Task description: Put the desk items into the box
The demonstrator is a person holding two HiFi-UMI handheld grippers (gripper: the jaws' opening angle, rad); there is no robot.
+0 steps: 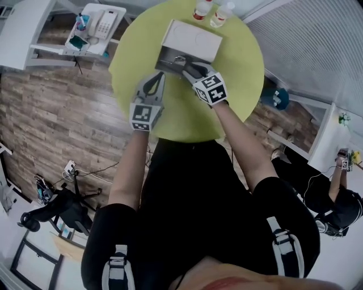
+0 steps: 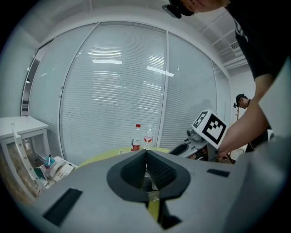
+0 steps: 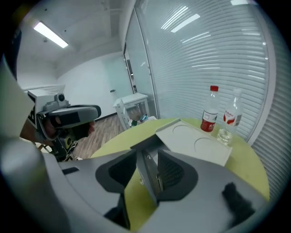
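Round yellow-green tabletop (image 1: 244, 73) fills the head view, wooden floor around it, a white telephone (image 1: 102, 24) on a side stand out at ten o'clock and slatted glass walls behind. The white box (image 1: 190, 39) sits at twelve o'clock on the tabletop, its pale lid tipped back and the dark opening facing the person.

Right tool (image 1: 184, 65) is right at that opening. Its own view shows the right tool (image 3: 148, 157) with jaws spread wide and a thin grey panel (image 3: 146, 182) standing on edge between them, apparently the box's near wall. The pad at nine o'clock is clear of the panel, with green showing in the gap, so nothing is pinched. It looks like a drop just made at the box mouth. A small metallic glint shows there, too small to name.

Left tool (image 1: 157, 82) hangs over bare tabletop at seven o'clock from the box. In its own view the left tool (image 2: 146, 157) has its pads pressed together with nothing held.

How far along? Well on, by my reading: in the head view the green surface is bare apart from the box and, just past it at the rim, a red-labelled bottle (image 1: 201, 10) and a clear bottle (image 1: 221, 14) at one o'clock. Whether those two count as desk items I can't say. If not, what remains is shutting the lid.
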